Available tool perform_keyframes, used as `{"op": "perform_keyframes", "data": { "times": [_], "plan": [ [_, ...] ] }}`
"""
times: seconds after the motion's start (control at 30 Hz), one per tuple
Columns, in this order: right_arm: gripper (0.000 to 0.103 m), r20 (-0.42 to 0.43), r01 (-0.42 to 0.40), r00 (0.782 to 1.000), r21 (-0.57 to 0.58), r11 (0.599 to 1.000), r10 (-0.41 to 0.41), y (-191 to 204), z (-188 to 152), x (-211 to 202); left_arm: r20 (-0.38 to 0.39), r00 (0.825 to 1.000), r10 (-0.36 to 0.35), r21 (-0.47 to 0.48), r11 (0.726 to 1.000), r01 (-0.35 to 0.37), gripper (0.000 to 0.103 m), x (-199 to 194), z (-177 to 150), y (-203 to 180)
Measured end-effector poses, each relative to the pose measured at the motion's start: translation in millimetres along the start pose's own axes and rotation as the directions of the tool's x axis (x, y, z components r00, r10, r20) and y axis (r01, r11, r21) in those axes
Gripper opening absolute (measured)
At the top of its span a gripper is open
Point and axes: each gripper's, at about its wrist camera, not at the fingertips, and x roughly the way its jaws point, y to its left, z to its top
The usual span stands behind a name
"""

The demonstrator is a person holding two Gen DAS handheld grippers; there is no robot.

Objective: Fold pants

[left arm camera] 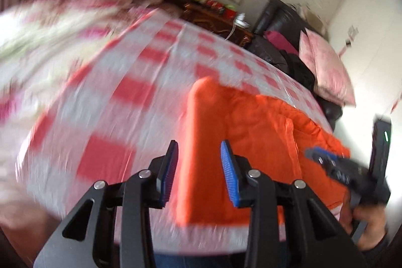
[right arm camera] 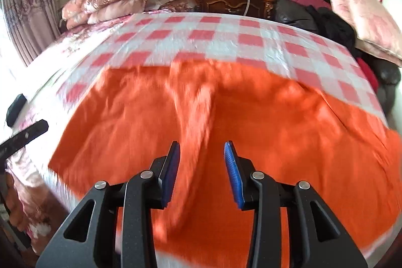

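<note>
While both are tilting down over the orange pants [right arm camera: 226,117], the left gripper [left arm camera: 199,167] and right gripper [right arm camera: 202,167] are gaping part-open, gripping nothing; a hand [left arm camera: 369,220] is showing at four o'clock.

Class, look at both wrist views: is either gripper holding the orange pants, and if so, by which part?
Neither. The left gripper and the right gripper both stand open above the orange pants, with nothing pinched between their pads.
</note>
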Motion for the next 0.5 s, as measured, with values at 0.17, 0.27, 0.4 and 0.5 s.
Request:
{"op": "perform_keyframes", "data": {
  "times": [0.17, 0.27, 0.4, 0.5],
  "plan": [
    [0.037, -0.003, 0.024, 1.000, -0.068, 0.997, -0.024, 7.3, 37.0, 29.2, -0.040, 0.997, 0.064, 0.079, 0.995, -0.060, 0.024, 39.6, 34.4, -22.8],
    [0.037, -0.007, 0.082, 0.996, -0.153, 0.985, -0.084, 20.1, 42.0, 42.4, -0.088, 0.993, 0.082, 0.103, 0.992, -0.073, 0.024, 71.2, 45.8, -32.1],
    [0.039, -0.043, 0.121, 0.991, -0.116, 0.986, -0.126, 6.2, 33.4, 57.9, -0.185, 0.975, 0.127, 0.134, 0.986, -0.103, 0.024, 117.0, 51.6, -35.2],
    [0.045, -0.048, 0.118, 0.991, -0.112, 0.987, -0.124, 1.8, 32.6, 58.7, -0.148, 0.987, 0.065, 0.040, 0.997, -0.060, 0.026, 104.6, 53.2, -24.5]
  ]
}}
